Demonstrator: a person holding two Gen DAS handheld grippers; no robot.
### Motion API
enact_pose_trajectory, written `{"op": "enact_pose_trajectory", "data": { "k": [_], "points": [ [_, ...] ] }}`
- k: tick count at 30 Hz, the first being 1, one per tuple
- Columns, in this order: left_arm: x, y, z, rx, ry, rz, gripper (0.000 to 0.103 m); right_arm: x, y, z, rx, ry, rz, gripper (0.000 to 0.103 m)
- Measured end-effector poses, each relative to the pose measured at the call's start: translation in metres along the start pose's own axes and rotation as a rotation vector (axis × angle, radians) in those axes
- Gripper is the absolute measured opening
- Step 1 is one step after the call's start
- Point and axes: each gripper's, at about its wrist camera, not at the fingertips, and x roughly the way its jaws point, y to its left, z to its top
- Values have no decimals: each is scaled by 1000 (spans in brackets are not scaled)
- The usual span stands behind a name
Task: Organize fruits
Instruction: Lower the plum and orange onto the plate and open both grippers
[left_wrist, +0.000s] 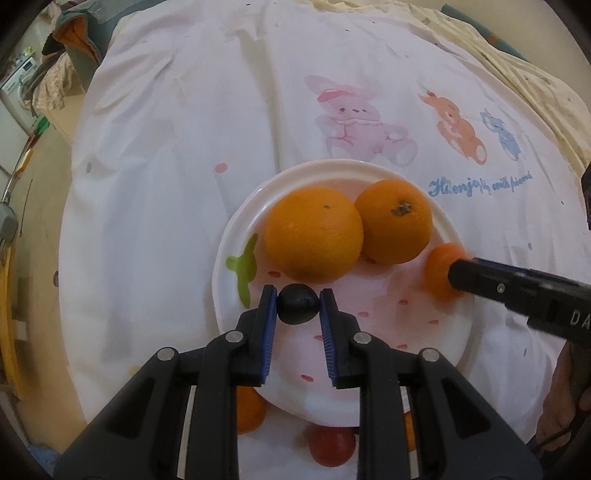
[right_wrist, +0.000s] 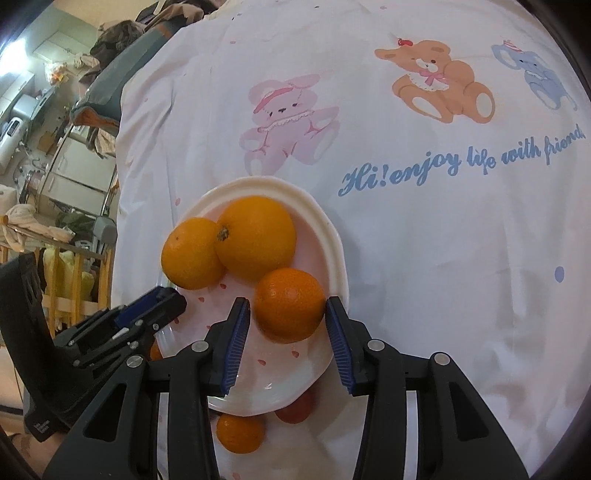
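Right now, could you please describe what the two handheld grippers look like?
Both the left gripper and the right gripper are matte black plastic, with angular linkage arms joined by round silver pins. Each finger carries a ribbed blue pad. White lettering marks the right gripper's body in the left wrist view.

Both views are evenly and softly lit, with faint shadows under the oranges (left_wrist: 314, 238) on the plate (left_wrist: 236, 229). Fisheye bending curves the cloth (right_wrist: 443, 258) around the plate, corners fall black, and the right tool (left_wrist: 458, 273) beside the plate is motion-blurred.
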Motion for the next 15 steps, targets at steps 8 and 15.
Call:
{"op": "enact_pose_trajectory", "data": {
  "k": [8,15],
  "points": [
    [-8,-4,1,3,-24,-11,72,-18,-4,4,33,-55,21,66],
    [-19,-3,0,7,-41,-12,73,-43,-6,5,54,-129,33,97]
  ]
}}
